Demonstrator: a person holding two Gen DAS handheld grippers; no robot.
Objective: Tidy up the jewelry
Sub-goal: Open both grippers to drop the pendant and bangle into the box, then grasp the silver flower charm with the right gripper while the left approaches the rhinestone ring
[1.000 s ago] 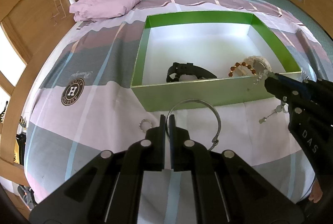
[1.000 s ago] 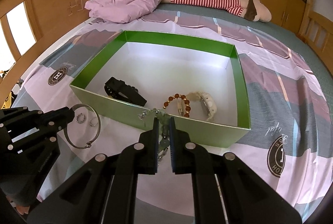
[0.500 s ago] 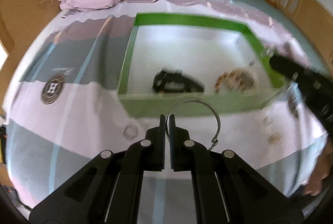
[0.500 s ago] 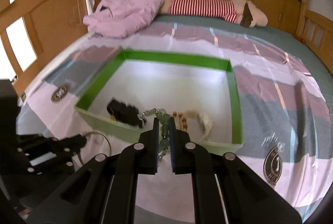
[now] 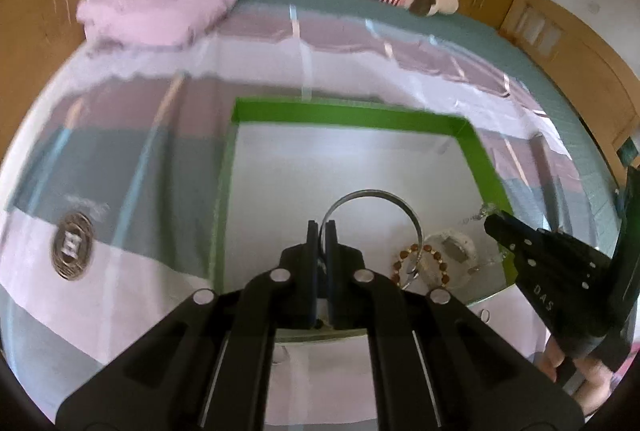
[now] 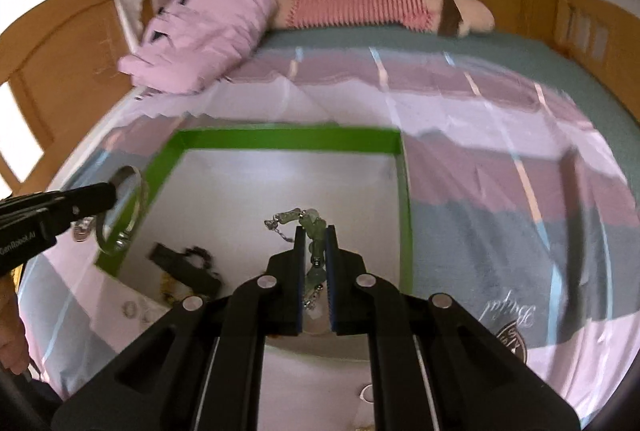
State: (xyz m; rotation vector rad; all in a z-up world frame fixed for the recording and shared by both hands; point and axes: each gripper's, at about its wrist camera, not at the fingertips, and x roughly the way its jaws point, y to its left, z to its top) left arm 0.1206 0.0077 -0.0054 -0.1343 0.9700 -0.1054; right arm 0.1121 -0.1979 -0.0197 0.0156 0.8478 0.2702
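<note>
Left wrist view: the left gripper (image 5: 321,227) is clamped on a silver bangle (image 5: 374,195) above the green box (image 5: 344,115), with beaded bracelets (image 5: 420,263) inside at four o'clock. Right wrist view: the right gripper (image 6: 315,231) pinches a green bead chain (image 6: 298,217) over the box floor, a black watch (image 6: 188,265) at eight o'clock, pink bedding (image 6: 204,31) beyond at eleven.

one green box (image 5: 348,113), two grippers, one silver bangle (image 5: 374,197), one green bead chain (image 6: 310,227), one black watch (image 6: 188,267)

Two wrist fisheyes, close, angled steeply down over the shared green box (image 5: 344,115) on the bed (image 6: 500,159).
</note>
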